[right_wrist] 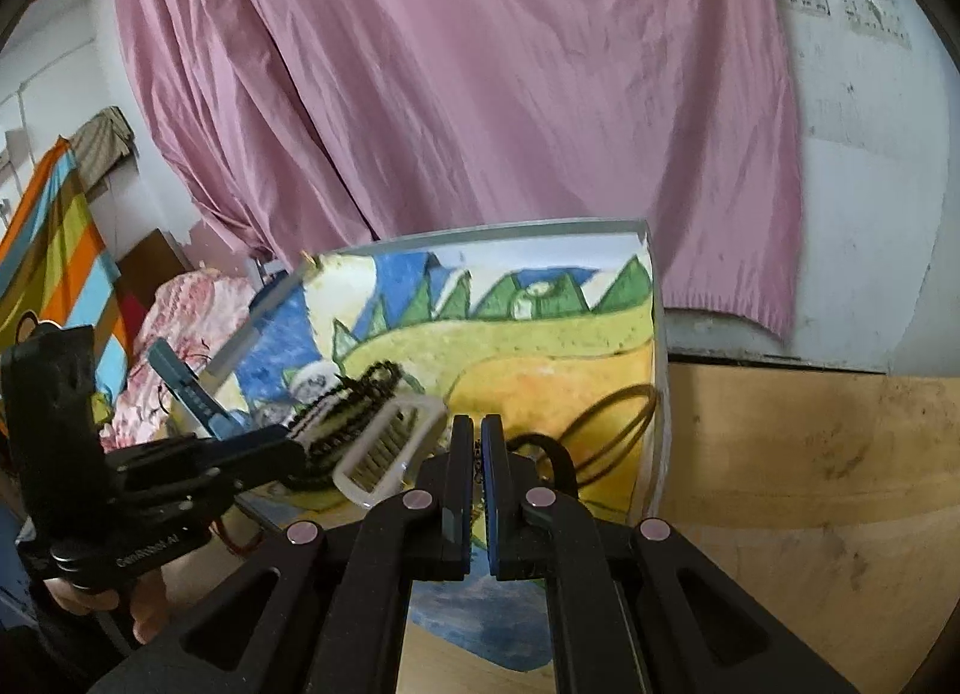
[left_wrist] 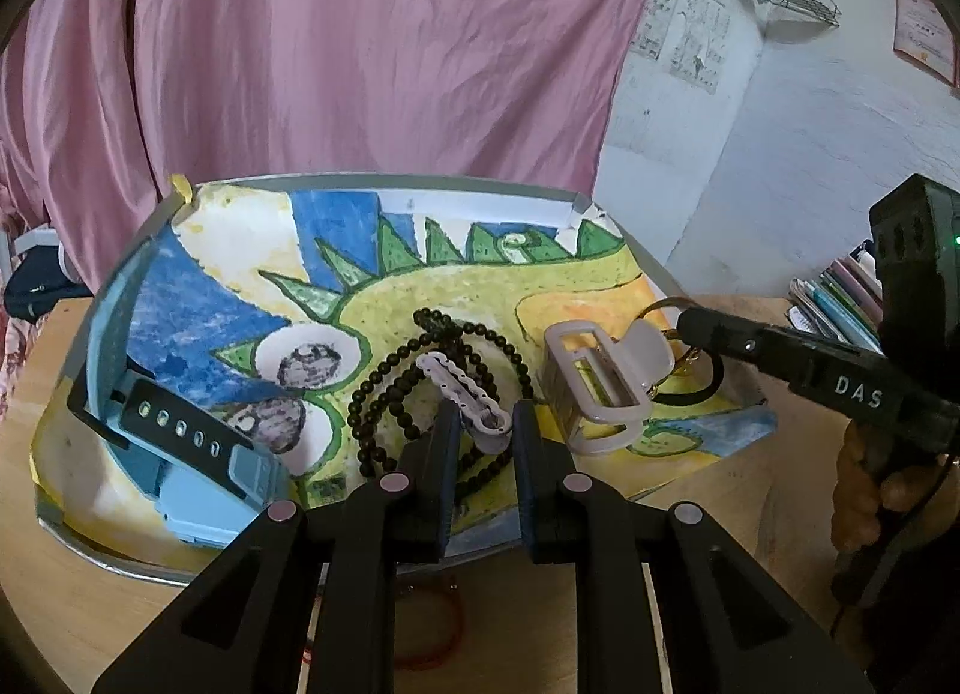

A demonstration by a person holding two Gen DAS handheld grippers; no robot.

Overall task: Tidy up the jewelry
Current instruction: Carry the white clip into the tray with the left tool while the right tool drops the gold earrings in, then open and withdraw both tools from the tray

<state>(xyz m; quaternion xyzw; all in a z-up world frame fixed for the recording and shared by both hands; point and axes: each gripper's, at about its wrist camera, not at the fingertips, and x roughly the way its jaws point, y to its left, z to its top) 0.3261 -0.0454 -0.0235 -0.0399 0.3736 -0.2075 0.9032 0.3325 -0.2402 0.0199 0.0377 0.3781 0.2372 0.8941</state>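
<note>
A metal tray lined with a painted paper holds the jewelry. A small pale scalloped hair clip lies across a black bead necklace. My left gripper is open, its fingers on either side of the clip's near end. A big beige claw clip sits to the right. My right gripper is shut on a thin chain, beside a black hair tie and a brown cord at the tray's right side. In the left wrist view the right gripper reaches in from the right.
A blue watch with a black strap lies at the tray's left. A red rubber band rests on the wooden table under my left gripper. Books are stacked at the right. A pink curtain hangs behind.
</note>
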